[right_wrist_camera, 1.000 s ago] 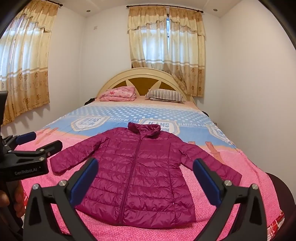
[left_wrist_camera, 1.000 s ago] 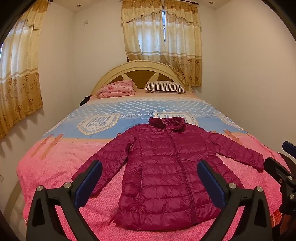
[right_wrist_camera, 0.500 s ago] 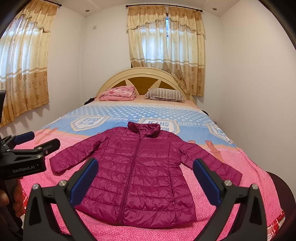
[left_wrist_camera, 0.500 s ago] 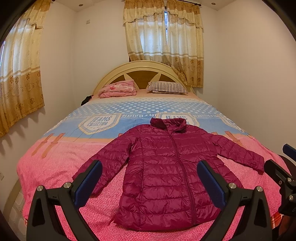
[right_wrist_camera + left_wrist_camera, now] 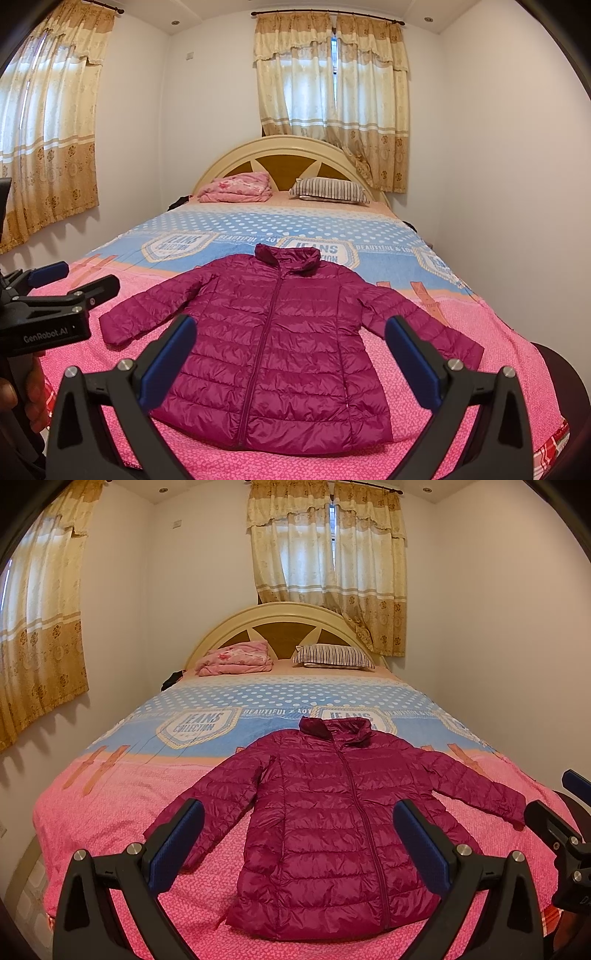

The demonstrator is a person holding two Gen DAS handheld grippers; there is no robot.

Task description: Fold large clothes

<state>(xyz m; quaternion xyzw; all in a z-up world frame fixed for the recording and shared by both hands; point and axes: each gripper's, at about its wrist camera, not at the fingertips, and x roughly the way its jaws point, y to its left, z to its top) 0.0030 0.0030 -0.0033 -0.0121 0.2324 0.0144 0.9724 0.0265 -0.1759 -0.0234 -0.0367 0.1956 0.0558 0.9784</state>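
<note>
A magenta quilted puffer jacket (image 5: 332, 819) lies flat and zipped on the bed, collar away from me, both sleeves spread out. It shows in the right wrist view too, as the jacket (image 5: 280, 343). My left gripper (image 5: 299, 845) hovers open above the bed's near edge, short of the hem, with nothing between its fingers. My right gripper (image 5: 291, 363) is likewise open and empty in front of the hem. The right gripper's fingers (image 5: 546, 819) appear at the right edge of the left wrist view. The left gripper's fingers (image 5: 74, 291) appear at the left of the right wrist view.
The bed (image 5: 110, 812) has a pink and blue cover. At its head lie a folded pink blanket (image 5: 236, 659) and a striped pillow (image 5: 332, 657) against a cream headboard. Curtained windows stand behind and to the left. A hand (image 5: 14, 395) holds the left gripper's handle.
Both views have crept slightly forward and to the right. The jacket has not moved and both grippers stay open.
</note>
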